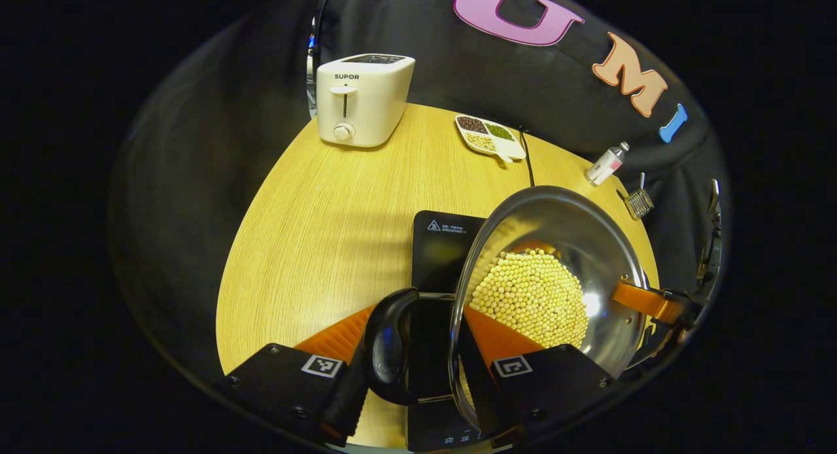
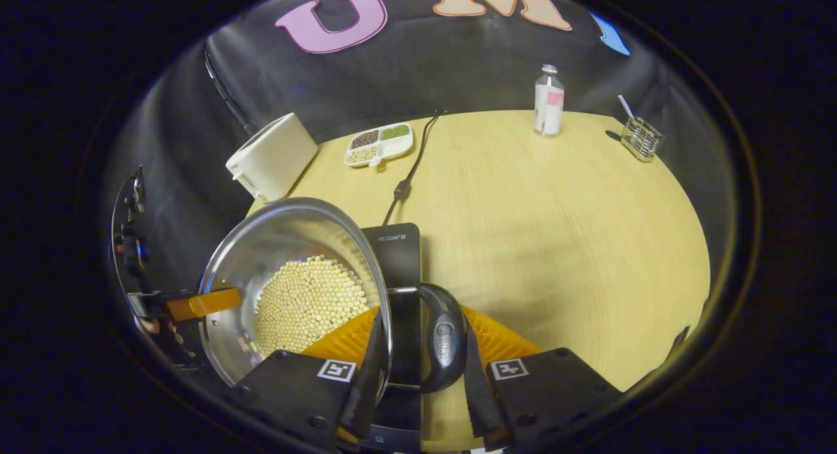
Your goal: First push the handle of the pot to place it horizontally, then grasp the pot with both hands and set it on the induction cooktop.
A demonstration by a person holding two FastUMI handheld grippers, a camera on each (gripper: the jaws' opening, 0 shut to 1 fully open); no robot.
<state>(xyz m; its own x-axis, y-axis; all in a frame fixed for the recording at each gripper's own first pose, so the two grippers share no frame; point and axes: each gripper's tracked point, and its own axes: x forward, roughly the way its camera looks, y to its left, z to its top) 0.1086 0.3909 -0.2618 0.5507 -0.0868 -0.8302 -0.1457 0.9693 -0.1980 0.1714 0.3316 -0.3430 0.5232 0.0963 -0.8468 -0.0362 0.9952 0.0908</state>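
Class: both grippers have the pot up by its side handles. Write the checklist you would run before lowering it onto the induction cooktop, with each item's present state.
1. Left gripper shut on the pot's black loop handle: ok.
2. Right gripper shut on the opposite handle: ok.
3. Induction cooktop beneath the pot: ok.
4. Pot level: not ok, tilted.
5. Beans staying inside: ok.
6. Power cord clear of the landing spot: ok.
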